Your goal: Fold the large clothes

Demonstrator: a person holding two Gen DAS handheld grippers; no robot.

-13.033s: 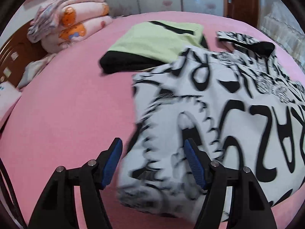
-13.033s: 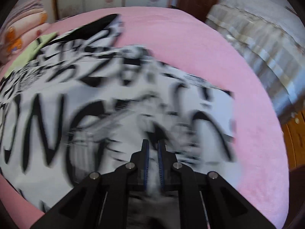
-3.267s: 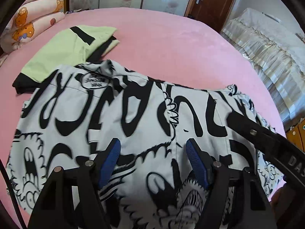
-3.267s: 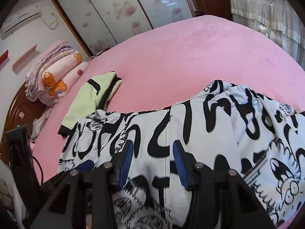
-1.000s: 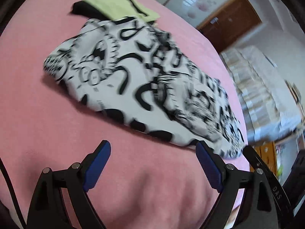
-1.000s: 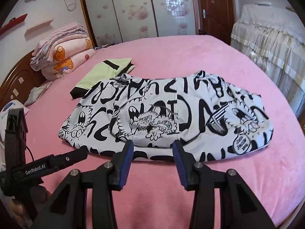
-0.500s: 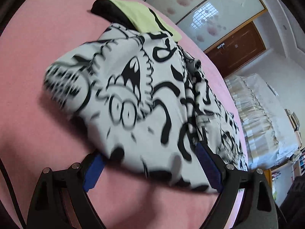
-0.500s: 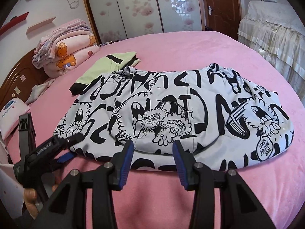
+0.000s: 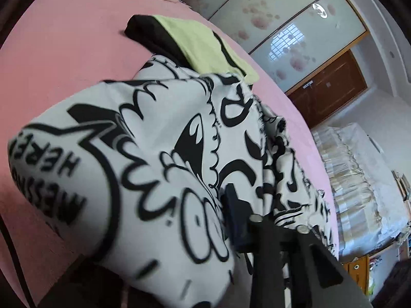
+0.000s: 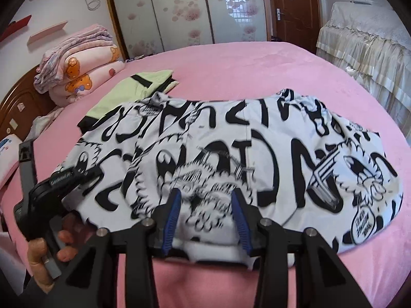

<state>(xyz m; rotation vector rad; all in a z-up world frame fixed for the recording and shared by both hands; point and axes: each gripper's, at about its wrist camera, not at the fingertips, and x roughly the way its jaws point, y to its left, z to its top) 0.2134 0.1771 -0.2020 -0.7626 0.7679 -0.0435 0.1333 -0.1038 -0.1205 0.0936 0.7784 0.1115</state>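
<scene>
1 garment [image 10: 257,154], long axis left-right

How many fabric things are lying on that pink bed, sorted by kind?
Black-and-white printed garment: 1
Folded green-and-black garment: 1
Folded pink blankets, stacked: 1 stack; how many blankets it holds I cannot tell
Pillow at the left edge: 1, only partly seen
Total: 4 items, counting the stack as one

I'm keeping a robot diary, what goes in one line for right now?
left gripper: just closed on black-and-white garment end | right gripper: closing, near edge between fingers | green garment: folded behind
</scene>
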